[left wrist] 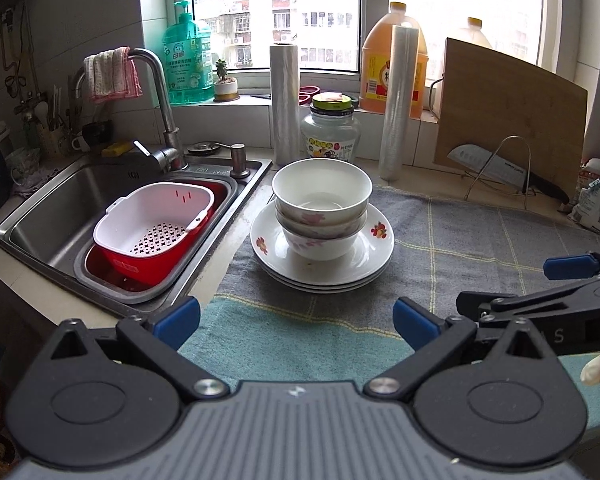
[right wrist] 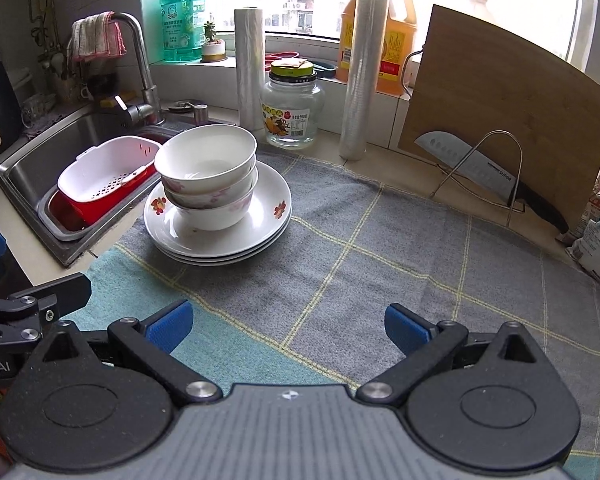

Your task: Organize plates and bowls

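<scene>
Three bowls (left wrist: 322, 208) sit nested one inside another on a stack of three plates (left wrist: 322, 258), and the whole pile rests on the near left part of a checked cloth (left wrist: 460, 240) spread over the surface, just beside the sink (left wrist: 48, 208). All of it looks like glazed ceramic: stiff, fairly heavy as a pile, smooth enough to slip, and likely to chip or crack if knocked. The top bowl offers the easiest hold, at its thin upright rim, one finger inside and one outside; the plates below show only a low sloping edge, so they would be harder to pinch and probably need the bowls lifted off first. Taking the pile apart piece by piece seems safer than moving it whole.

A white strainer in a red basin (left wrist: 152, 236) lies in the sink. Behind the pile stand a glass jar (left wrist: 331, 132) and two rolls of plastic wrap (left wrist: 285, 104).

Nearer the cameras, the left gripper (left wrist: 296, 320) and the right gripper (right wrist: 286, 326) both hover above the cloth, well short of the crockery, jaws spread apart and holding nothing.
</scene>
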Demonstrator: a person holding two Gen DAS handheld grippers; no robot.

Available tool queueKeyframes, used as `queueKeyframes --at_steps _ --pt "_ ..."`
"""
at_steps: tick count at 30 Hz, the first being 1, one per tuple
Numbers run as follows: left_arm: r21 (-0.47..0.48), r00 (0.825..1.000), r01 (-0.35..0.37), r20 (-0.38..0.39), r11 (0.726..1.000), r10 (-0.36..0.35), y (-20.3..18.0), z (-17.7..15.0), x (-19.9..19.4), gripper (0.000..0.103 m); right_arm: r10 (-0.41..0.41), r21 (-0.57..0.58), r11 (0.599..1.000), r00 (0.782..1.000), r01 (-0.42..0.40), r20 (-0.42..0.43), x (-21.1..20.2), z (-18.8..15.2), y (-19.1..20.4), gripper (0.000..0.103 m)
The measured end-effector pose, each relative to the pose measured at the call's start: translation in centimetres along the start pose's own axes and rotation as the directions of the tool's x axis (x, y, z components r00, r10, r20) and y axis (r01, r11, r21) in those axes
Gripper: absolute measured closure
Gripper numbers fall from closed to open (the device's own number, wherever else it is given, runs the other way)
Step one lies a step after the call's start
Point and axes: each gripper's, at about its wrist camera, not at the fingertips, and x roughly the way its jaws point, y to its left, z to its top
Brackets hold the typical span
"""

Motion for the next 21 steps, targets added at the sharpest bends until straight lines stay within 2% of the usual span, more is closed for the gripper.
queueKeyframes --at_steps 21 --pt "-0.024 1.000 0.004 0.013 1.000 -0.004 -0.10 0.56 -0.86 0.001 0.012 0.035 0.999 0.999 -0.013 0.033 -0.77 0.28 -0.38 0.000"
